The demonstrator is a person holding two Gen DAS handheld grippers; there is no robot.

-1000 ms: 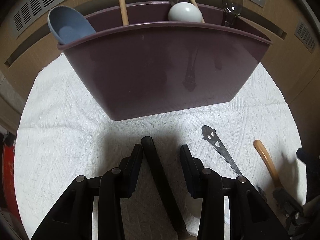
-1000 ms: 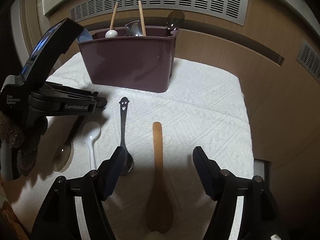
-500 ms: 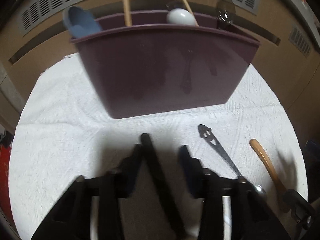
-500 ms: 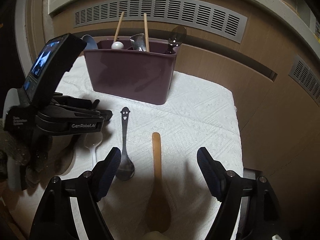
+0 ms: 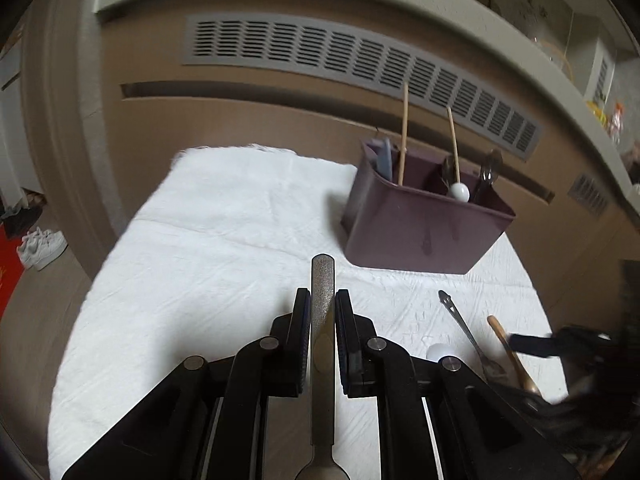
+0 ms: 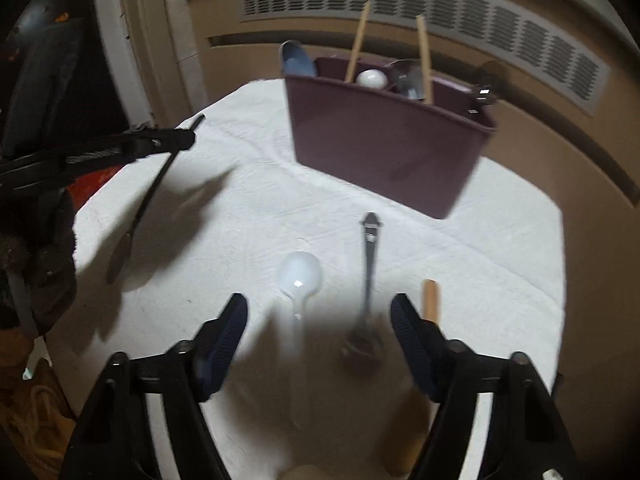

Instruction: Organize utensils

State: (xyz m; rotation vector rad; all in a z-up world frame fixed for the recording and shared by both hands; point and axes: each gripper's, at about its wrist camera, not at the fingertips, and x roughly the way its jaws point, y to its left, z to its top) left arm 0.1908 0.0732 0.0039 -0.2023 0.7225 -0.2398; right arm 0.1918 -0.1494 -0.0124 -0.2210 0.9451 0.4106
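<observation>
My left gripper point(image 5: 322, 294) is closing its jaws on the handle of a dark spoon point(image 5: 322, 276), which runs straight out between the pads. In the right wrist view the left gripper point(image 6: 188, 136) carries that dark spoon point(image 6: 136, 216) above the cloth, bowl hanging down. The right gripper point(image 6: 318, 308) is open and narrowing, grasping nothing. Below it on the cloth lie a white spoon point(image 6: 300, 276) and a metal spoon point(image 6: 370, 252) with a face-cut handle. A wooden spoon point(image 6: 430, 300) lies by its right finger. The purple caddy point(image 6: 384, 148) stands beyond, upright.
The caddy point(image 5: 420, 232) holds two chopsticks, a blue spoon, a white ladle and dark spoons. A white cloth point(image 5: 220, 260) covers the round table, whose edge drops off at the left. A brown wall with a vent point(image 5: 340, 60) is behind it. Shoes point(image 5: 40, 246) lie on the floor.
The left gripper pulled back and up from the caddy with the dark spoon, its jaws narrowing on the handle. The right gripper shifted left, from over the wooden spoon to over the white and metal spoons.
</observation>
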